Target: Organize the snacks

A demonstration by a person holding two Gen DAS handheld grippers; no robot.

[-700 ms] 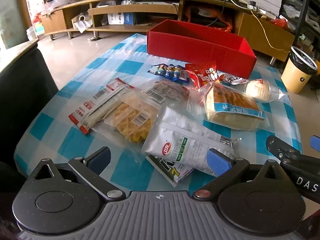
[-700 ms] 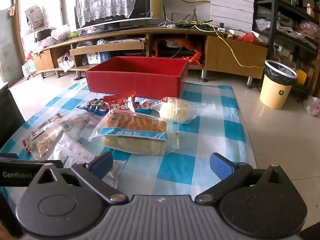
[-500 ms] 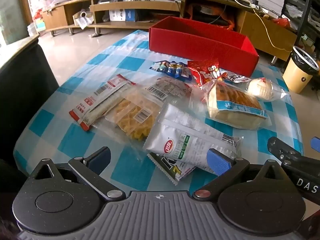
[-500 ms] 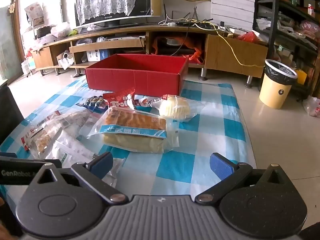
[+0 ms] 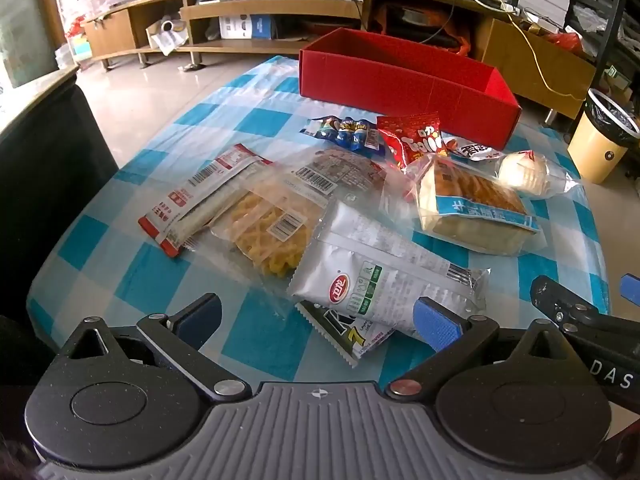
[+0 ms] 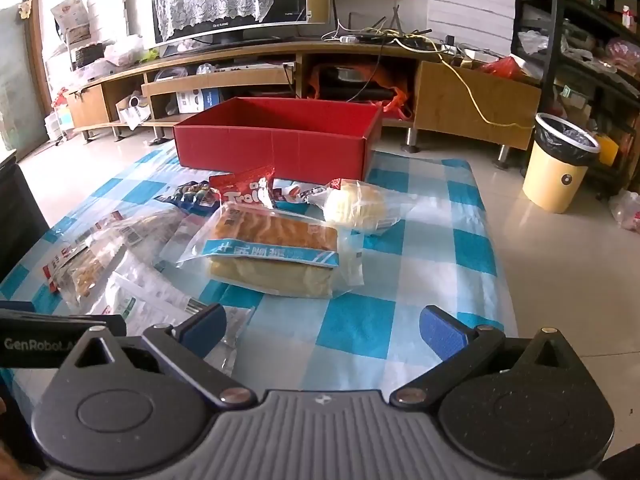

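Snacks lie scattered over the blue-and-white checked cloth (image 5: 256, 344) covering the surface, all outside the red cardboard box (image 5: 404, 80) that stands empty at the far edge. Nearest the left claw (image 5: 316, 316), whose pads are spread wide and hold nothing, a silver packet (image 5: 384, 276) lies near the front edge, overlapping a black-and-white sachet (image 5: 348, 336) beneath it. Toward the left edge sit a clear bag of yellow waffle biscuits (image 5: 268, 224) and a red-and-white stick pack (image 5: 200, 196). Between these and the box lie a bagged loaf of bread with a blue band (image 6: 276, 256), a round bun in clear wrap (image 6: 356, 206), a red crisp packet (image 6: 248, 192) and a blue candy packet (image 5: 348, 132), crowding the way to the box. The right claw (image 6: 324, 324) is also released and empty, hovering over bare cloth near the front right corner. Beyond the surface stand a wooden TV bench (image 6: 472, 96) and a yellow waste bin (image 6: 556, 164).
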